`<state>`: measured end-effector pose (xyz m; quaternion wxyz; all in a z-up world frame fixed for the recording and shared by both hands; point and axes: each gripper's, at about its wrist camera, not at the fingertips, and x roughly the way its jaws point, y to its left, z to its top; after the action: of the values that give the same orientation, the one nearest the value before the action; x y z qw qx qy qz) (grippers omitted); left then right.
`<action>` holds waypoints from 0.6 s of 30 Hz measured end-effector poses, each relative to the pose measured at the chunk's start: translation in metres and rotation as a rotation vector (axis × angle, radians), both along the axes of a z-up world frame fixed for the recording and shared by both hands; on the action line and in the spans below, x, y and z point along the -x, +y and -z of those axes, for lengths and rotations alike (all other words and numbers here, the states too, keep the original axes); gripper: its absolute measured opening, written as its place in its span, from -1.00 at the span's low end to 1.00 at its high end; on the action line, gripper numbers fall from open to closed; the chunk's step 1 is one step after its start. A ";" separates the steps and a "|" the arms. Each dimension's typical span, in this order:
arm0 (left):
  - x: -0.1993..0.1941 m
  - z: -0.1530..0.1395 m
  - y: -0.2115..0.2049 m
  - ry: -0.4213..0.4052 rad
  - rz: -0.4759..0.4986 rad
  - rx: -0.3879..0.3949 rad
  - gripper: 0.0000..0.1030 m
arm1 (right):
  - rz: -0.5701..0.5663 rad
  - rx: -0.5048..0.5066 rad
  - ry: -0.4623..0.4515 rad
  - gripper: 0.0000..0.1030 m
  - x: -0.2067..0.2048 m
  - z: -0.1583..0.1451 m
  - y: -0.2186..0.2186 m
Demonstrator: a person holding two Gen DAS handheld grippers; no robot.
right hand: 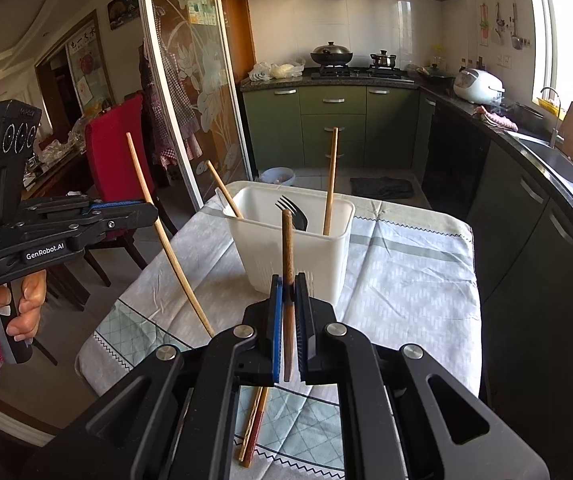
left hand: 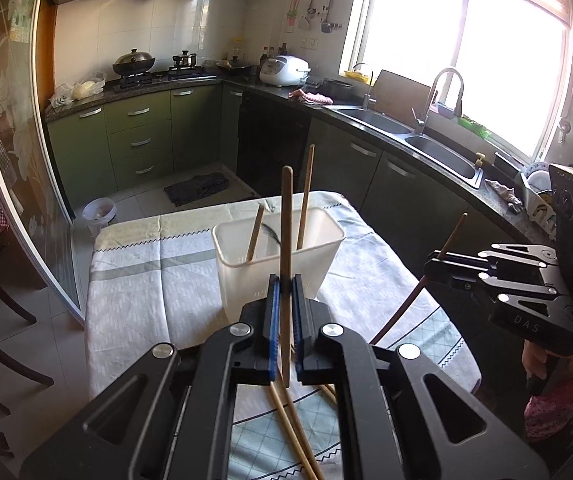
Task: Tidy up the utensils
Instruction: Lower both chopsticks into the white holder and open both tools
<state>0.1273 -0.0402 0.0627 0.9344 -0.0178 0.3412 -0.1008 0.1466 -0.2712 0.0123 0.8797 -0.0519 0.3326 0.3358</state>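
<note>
A white plastic utensil holder (left hand: 246,280) (right hand: 326,256) stands on the cloth-covered table (left hand: 146,280) (right hand: 406,280). It holds two wooden chopsticks (left hand: 305,200) (right hand: 331,180) and a dark fork (right hand: 292,208). My left gripper (left hand: 285,280) (right hand: 150,210) is shut on a light wooden chopstick (left hand: 286,220) (right hand: 166,232), held upright just in front of the holder. My right gripper (right hand: 289,280) (left hand: 432,266) is shut on a dark brown chopstick (right hand: 287,240) (left hand: 402,312), also lifted off the table. Loose chopsticks (left hand: 286,420) (right hand: 254,428) lie on the cloth beneath both grippers.
Green kitchen cabinets and a dark counter with a sink (left hand: 442,156) run along the right. A red-covered chair (right hand: 118,144) stands left of the table. On the floor beyond the table sit a small bin (left hand: 100,212) and a dark mat (left hand: 198,186).
</note>
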 end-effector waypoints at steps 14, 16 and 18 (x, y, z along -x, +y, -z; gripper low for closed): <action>-0.041 -0.108 -0.032 -0.231 -0.049 -0.057 -0.89 | 0.038 -0.109 -0.142 -0.87 -0.021 -0.111 -0.017; -0.051 -0.109 -0.032 -0.238 -0.076 -0.071 -0.89 | 0.047 -0.131 -0.155 -0.87 -0.031 -0.123 -0.016; -0.062 -0.105 -0.030 -0.226 -0.095 -0.082 -0.89 | 0.056 -0.151 -0.170 -0.87 -0.042 -0.132 -0.012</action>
<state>0.1895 -0.0698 0.1682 0.9706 0.0156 0.2362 -0.0439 0.1889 -0.2834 0.1439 0.9152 -0.0042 0.2319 0.3296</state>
